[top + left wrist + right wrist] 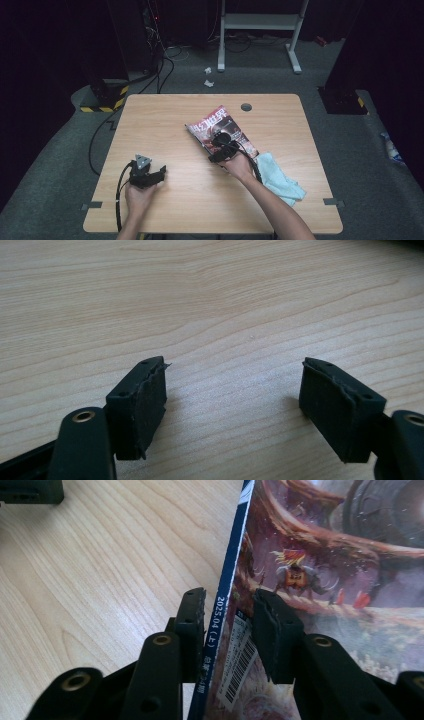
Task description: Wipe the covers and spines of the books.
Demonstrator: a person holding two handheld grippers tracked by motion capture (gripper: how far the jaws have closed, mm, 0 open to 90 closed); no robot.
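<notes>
A magazine (227, 129) with a red and illustrated cover lies flat, right of the table's middle. My right gripper (218, 144) sits at its near left edge. In the right gripper view the jaws straddle the magazine's blue spine (226, 575): one pad is on the bare-wood side and the other over the cover (330, 555). A gap shows by the barcode, so the right gripper (227, 597) is open. My left gripper (160, 173) rests on the wood at the front left. Its jaws (235, 370) stand wide open over bare tabletop.
A light blue cloth (281, 181) lies crumpled just right of my right forearm. A grey cable grommet (246, 106) sits near the far edge of the wooden table (165, 115). Cables and a white frame stand (260, 22) are on the floor behind.
</notes>
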